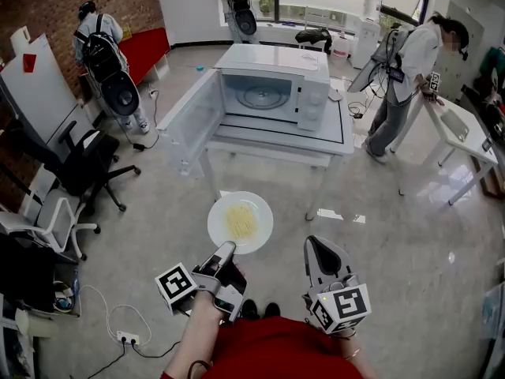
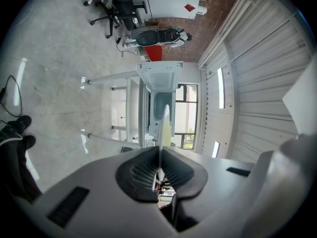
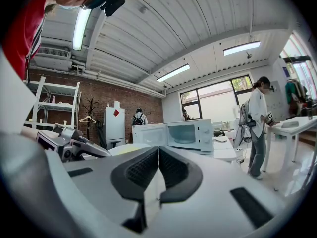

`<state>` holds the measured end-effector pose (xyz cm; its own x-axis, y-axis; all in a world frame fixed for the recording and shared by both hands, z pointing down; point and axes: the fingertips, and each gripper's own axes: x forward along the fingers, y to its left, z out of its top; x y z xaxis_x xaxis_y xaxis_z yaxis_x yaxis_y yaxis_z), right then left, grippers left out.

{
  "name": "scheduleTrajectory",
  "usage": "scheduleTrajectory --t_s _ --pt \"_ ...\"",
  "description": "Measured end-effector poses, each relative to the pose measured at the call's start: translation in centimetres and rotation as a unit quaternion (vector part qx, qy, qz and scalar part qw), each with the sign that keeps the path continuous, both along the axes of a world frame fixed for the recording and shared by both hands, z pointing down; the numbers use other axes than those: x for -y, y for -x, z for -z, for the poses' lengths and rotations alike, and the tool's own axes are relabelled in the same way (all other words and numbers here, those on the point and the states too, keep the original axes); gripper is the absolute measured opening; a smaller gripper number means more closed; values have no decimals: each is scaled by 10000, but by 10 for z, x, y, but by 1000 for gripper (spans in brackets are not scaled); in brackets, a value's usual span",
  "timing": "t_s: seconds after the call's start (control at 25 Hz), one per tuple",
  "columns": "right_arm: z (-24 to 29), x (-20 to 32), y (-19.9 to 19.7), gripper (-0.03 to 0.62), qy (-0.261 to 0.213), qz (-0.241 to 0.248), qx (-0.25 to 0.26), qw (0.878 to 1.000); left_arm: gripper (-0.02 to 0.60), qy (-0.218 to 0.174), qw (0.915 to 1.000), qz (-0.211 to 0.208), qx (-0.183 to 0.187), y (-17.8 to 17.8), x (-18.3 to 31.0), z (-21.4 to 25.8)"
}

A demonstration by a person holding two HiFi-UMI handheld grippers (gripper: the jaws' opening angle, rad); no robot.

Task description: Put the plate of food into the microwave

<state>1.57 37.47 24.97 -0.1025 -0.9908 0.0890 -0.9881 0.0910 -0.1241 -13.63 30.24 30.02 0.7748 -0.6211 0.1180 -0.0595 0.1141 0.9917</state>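
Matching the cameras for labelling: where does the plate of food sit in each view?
Head view: plate at centre, below the microwave.
Left gripper view: edge-on, centre, between the jaws.
Right gripper view: left of centre, behind the jaws.
Shared landmark: the open microwave.

The left gripper [image 1: 225, 253] pinches the near rim of a white plate [image 1: 256, 209] of yellow noodles [image 1: 240, 221] above the floor [image 1: 410, 235]. The right gripper [image 1: 319, 247] hangs just beside it, apart from the plate, nothing in its jaws. Ahead stands a white bench [image 1: 276, 142] bearing a microwave [image 1: 312, 93] — its door [image 1: 189, 121] swung wide open to the left.
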Motion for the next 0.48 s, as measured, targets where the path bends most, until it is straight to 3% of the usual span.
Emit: scheduleTrajectory --t_s 0.48 --pt "3 16 -29 15 -15 122 15 9999 21 -104 9999 17 79 -26 19 8"
